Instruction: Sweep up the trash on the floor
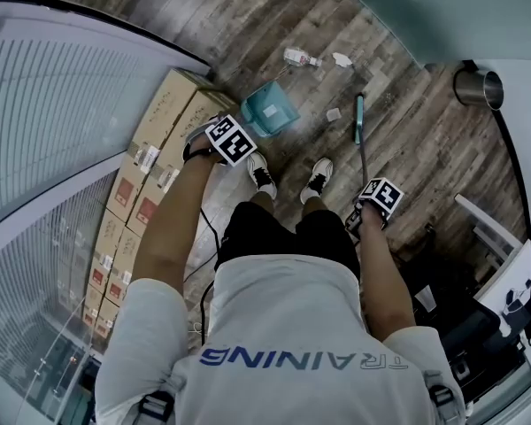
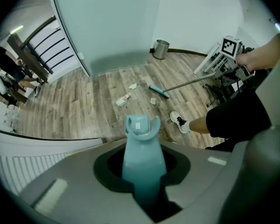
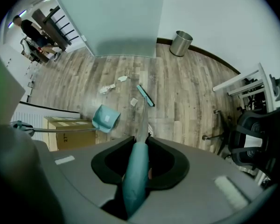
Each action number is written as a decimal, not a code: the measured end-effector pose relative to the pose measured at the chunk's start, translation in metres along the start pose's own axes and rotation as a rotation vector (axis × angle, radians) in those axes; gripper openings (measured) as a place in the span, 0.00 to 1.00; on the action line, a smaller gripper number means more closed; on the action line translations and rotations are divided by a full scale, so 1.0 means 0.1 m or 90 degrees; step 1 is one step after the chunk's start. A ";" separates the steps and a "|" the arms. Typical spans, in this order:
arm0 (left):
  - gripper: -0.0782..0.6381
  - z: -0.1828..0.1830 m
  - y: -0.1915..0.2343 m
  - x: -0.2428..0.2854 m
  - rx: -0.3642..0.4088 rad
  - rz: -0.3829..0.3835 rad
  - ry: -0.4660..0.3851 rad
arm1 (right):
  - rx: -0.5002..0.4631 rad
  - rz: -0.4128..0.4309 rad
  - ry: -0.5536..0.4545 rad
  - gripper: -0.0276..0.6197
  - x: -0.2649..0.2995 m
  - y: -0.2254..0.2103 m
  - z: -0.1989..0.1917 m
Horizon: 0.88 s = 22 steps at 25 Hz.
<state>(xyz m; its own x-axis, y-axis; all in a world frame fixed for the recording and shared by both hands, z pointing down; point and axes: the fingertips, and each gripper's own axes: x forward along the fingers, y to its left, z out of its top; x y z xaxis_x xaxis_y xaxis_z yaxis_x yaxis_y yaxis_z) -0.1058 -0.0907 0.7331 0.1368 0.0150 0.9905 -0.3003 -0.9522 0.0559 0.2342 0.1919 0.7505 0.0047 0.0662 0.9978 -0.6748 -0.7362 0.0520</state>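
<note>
Clamps the left gripper (image 2: 141,183) on the dustpan handle (image 2: 142,157), smooth teal plastic, rounded and widening toward the gripper, both jaws pressed against its sides. Holds the dustpan (image 1: 268,112) straight below that gripper, a boxy teal scoop with a pale sticker inside, low at the floor (image 1: 407,131) (grey-brown wood-grain planks, matte) and just beside a row of cardboard boxes (image 1: 150,158). Closes the right gripper (image 3: 136,174) on the broom handle (image 3: 134,181), a teal sleeve narrowing into a thin silvery metal pole (image 3: 141,120) that slants down and away to the broom head (image 1: 359,118), a slim teal bar on the planks. Faces the trash ahead of both grippers, beyond the dustpan. Farthest out, a crushed clear plastic bottle (image 1: 298,57) with a coloured label, flattened and wrinkled. Near it but apart, a crumpled white paper scrap (image 1: 342,59). Nearest, a small flat pale square scrap (image 1: 334,114) between dustpan and broom head, just beside the head. Leaves all three outside the dustpan. Has a round shiny metal bin (image 1: 478,87) well beyond the right gripper, against the white wall (image 3: 214,17)
</note>
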 end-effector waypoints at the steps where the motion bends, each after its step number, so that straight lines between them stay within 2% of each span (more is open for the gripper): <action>1: 0.23 0.00 0.00 0.00 0.000 0.000 0.000 | -0.008 0.006 0.001 0.20 -0.01 0.08 -0.04; 8: 0.23 0.00 0.02 0.01 0.001 -0.003 -0.001 | -0.049 0.080 0.020 0.20 -0.11 0.70 -0.18; 15: 0.23 0.00 0.04 0.01 0.001 -0.004 -0.004 | -0.165 0.178 0.064 0.20 -0.18 1.39 -0.39; 18: 0.23 0.00 0.05 0.01 0.000 -0.005 -0.005 | -0.222 0.198 0.075 0.20 -0.23 1.58 -0.50; 22: 0.23 0.01 0.07 0.02 0.001 -0.007 -0.004 | -0.191 0.272 0.142 0.20 -0.26 1.73 -0.69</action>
<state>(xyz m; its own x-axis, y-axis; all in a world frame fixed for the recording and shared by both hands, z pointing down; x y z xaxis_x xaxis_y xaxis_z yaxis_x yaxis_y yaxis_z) -0.1069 -0.0972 0.7354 0.1451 0.0231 0.9892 -0.2978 -0.9524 0.0659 0.0667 0.1092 0.7307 -0.4487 -0.0304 0.8932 -0.7629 -0.5074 -0.4005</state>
